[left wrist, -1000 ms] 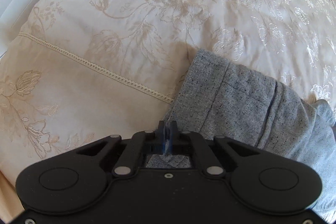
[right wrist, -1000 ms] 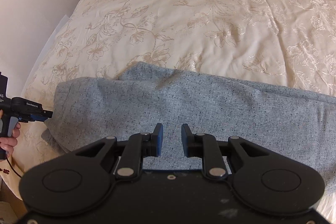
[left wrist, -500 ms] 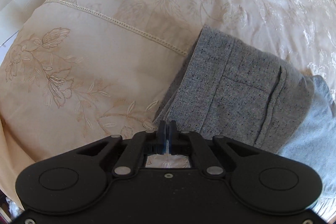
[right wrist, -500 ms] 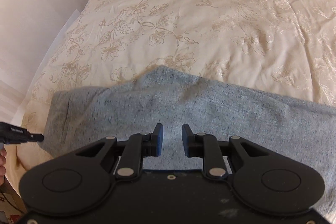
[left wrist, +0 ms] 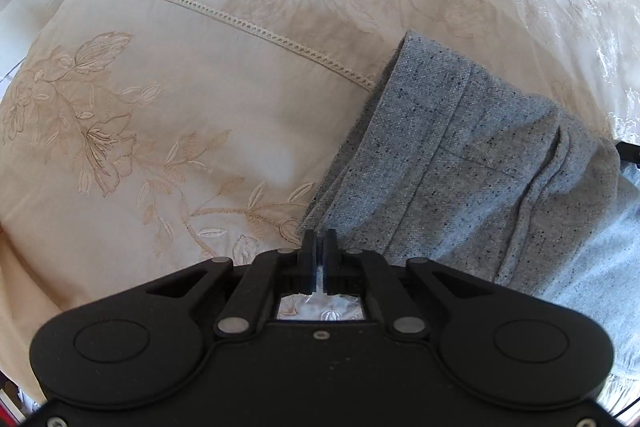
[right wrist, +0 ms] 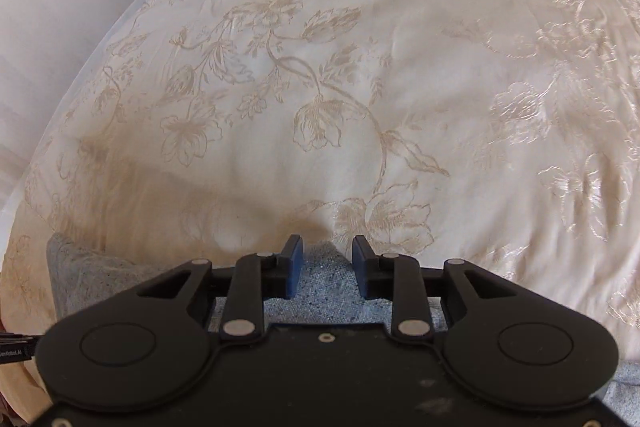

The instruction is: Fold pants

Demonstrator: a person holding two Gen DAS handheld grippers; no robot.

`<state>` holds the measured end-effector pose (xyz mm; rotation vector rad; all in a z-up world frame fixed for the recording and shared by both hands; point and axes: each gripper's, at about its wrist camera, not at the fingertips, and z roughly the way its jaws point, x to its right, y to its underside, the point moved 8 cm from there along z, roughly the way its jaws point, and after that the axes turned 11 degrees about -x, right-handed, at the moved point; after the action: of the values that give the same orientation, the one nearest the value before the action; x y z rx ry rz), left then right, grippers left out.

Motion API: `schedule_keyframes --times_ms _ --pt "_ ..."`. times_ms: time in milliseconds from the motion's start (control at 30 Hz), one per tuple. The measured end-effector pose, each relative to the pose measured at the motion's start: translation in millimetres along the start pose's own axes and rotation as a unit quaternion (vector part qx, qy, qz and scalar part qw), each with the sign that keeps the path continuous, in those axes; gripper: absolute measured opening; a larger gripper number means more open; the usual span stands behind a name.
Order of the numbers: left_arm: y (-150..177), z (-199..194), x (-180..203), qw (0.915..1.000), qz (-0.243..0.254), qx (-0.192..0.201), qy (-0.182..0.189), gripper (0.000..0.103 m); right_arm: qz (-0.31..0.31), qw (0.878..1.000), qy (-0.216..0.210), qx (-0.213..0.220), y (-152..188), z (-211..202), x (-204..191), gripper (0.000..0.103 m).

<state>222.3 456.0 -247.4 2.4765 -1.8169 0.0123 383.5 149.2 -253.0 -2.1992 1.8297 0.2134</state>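
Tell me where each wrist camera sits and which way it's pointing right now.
Left wrist: behind the left hand-held gripper, looking down at the bedspread and the grey pants at right; its fingers are closed.
Right wrist: behind the right hand-held gripper, looking across the bedspread; fingers open over the pants.
Shared: pants, bedspread.

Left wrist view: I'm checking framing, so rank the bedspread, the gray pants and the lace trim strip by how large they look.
1. bedspread
2. gray pants, nearer the camera, so inflated
3. lace trim strip
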Motion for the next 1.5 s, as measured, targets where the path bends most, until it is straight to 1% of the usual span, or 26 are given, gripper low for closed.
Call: schedule_keyframes --times_ms 33,67,100,167,233,300,333,400,433,467,500,567,600,633,700,767,867,900,933,967,1033,1067,1133,1367,1433,1500 --pt "0 0 -1 1.0 -0.003 0.0 0.0 0.004 -0.011 1.0 -0.001 -0.014 3 5 -2 0.027" --pt "1 -1 -2 1.0 -0.005 0.0 0.001 0.004 -0.022 1.0 -0.004 -0.02 5 6 -4 0.011" --pt "0 -2 -1 1.0 -0.007 0.001 0.0 0.004 -0.038 0.999 0.0 -0.022 7 6 -7 0.005" --pt "-1 -5 -1 0.9999 -0.005 0.008 -0.007 0.004 -0.06 0.998 0.004 -0.01 9 0 -11 0.004" --pt "-3 -7 -1 0.9995 0.003 0.018 -0.026 0.004 -0.034 0.999 0.004 0.036 -1 -12 -2 0.003" --pt "-5 0 -7 0.9948 0.014 0.018 -0.099 0.001 0.023 0.998 -0.008 0.051 -15 -13 14 0.002" --pt "-4 5 -12 0.9927 0.02 0.014 -0.119 0.001 0.04 0.998 -0.009 0.039 -21 -5 20 0.001" --pt "-2 1 -19 0.9971 0.001 0.011 -0.075 0.001 0.03 0.999 0.005 0.032 -21 6 21 0.001" --pt "-2 -8 -23 0.9978 -0.015 0.023 -0.06 0.001 0.019 0.999 0.009 0.031 -19 9 19 0.002" --pt "-3 -20 -25 0.9968 -0.02 0.04 -0.066 0.001 0.016 0.999 0.005 0.034 -18 7 18 0.006" --pt "-5 -30 -25 0.9952 -0.015 0.056 -0.079 0.001 0.021 0.999 -0.008 0.047 -15 0 17 0.011" --pt "-11 -55 -16 0.9908 0.01 0.093 -0.097 0.001 0.038 0.995 -0.022 0.084 -8 -22 19 0.027" --pt "-14 -66 -7 0.9893 0.022 0.109 -0.095 0.002 0.036 0.994 -0.022 0.096 -4 -33 15 0.027" --pt "-19 -75 4 0.9886 0.033 0.12 -0.085 0.002 0.024 0.995 -0.024 0.094 5 -41 12 0.027" --pt "-29 -82 33 0.9888 0.055 0.129 -0.052 0.002 -0.001 0.997 -0.037 0.074 29 -50 2 0.027" --pt "-34 -80 64 0.9881 0.086 0.127 -0.017 0.004 -0.022 0.997 -0.049 0.052 62 -55 -11 0.027" --pt "-33 -65 112 0.9823 0.142 0.121 0.021 0.009 -0.067 0.996 -0.047 0.02 116 -51 -31 0.027" --pt "-29 -54 126 0.9793 0.168 0.109 0.03 0.016 -0.083 0.995 -0.045 0.011 133 -49 -37 0.027" --pt "-26 -39 134 0.9773 0.188 0.094 0.025 0.017 -0.099 0.994 -0.044 0.001 152 -46 -45 0.027" --pt "-24 -24 135 0.9771 0.197 0.081 -0.004 0.018 -0.109 0.993 -0.043 -0.007 165 -42 -50 0.027" --pt "-19 19 118 0.9756 0.187 0.036 -0.11 0.016 -0.134 0.99 -0.032 -0.015 185 -36 -57 0.027" --pt "-18 32 109 0.978 0.172 0.019 -0.117 0.01 -0.149 0.988 -0.024 -0.016 192 -34 -60 0.027" --pt "-18 31 102 0.9845 0.15 0.02 -0.09 0.009 -0.187 0.982 -0.005 -0.014 203 -29 -66 0.027" --pt "-23 25 96 0.9898 0.122 0.002 -0.074 0.009 -0.297 0.954 0.044 -0.011 226 -16 -72 0.028" --pt "-24 25 94 0.9901 0.119 0.0 -0.074 0.009 -0.312 0.948 0.064 -0.002 225 -13 -69 0.028" --pt "-23 25 94 0.9894 0.123 0.001 -0.077 0.009 -0.31 0.949 0.063 -0.004 223 -11 -65 0.023"
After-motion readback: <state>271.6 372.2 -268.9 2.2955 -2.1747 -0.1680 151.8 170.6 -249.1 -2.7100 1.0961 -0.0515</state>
